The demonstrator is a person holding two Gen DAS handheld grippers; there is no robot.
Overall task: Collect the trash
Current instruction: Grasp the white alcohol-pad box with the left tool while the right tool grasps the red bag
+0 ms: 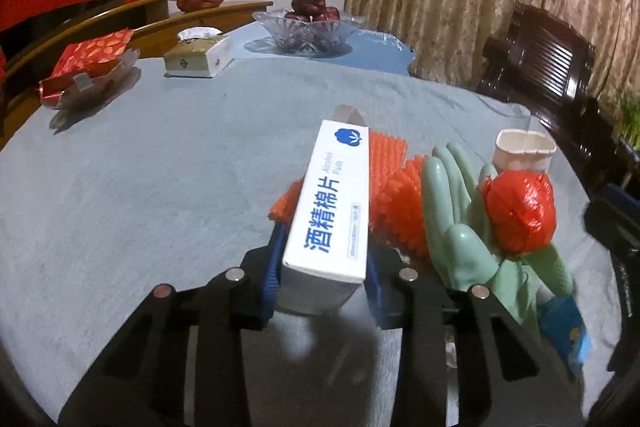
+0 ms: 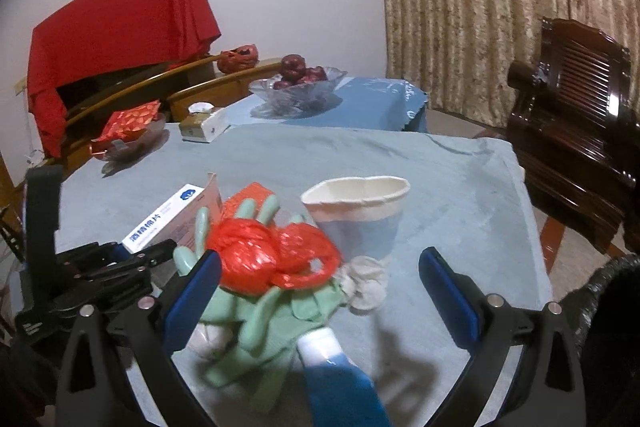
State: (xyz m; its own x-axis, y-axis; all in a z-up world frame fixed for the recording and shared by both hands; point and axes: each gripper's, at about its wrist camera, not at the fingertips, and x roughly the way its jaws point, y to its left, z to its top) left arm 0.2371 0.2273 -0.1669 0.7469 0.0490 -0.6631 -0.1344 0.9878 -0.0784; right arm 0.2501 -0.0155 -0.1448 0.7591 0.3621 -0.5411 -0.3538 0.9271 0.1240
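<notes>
A white box with blue lettering (image 1: 336,195) lies between the blue pads of my left gripper (image 1: 324,279), which presses on its near end. Beside it are an orange foam net (image 1: 396,203), a pale green rubber glove (image 1: 452,211), a balled red plastic bag (image 1: 520,215) and a bent paper cup (image 1: 524,149). In the right wrist view my right gripper (image 2: 320,291) stands wide open over the red bag (image 2: 256,255), the glove (image 2: 256,323), a crumpled tissue (image 2: 366,283) and a blue-white packet (image 2: 336,375), touching none. The cup (image 2: 360,215) stands just beyond.
A grey-blue cloth covers the table (image 1: 160,167). At its far side are a tissue box (image 1: 198,57), a clear dish with a red wrapper (image 1: 88,67) and a glass bowl of red fruit (image 1: 310,27). A dark wooden chair (image 2: 580,131) stands right of the table.
</notes>
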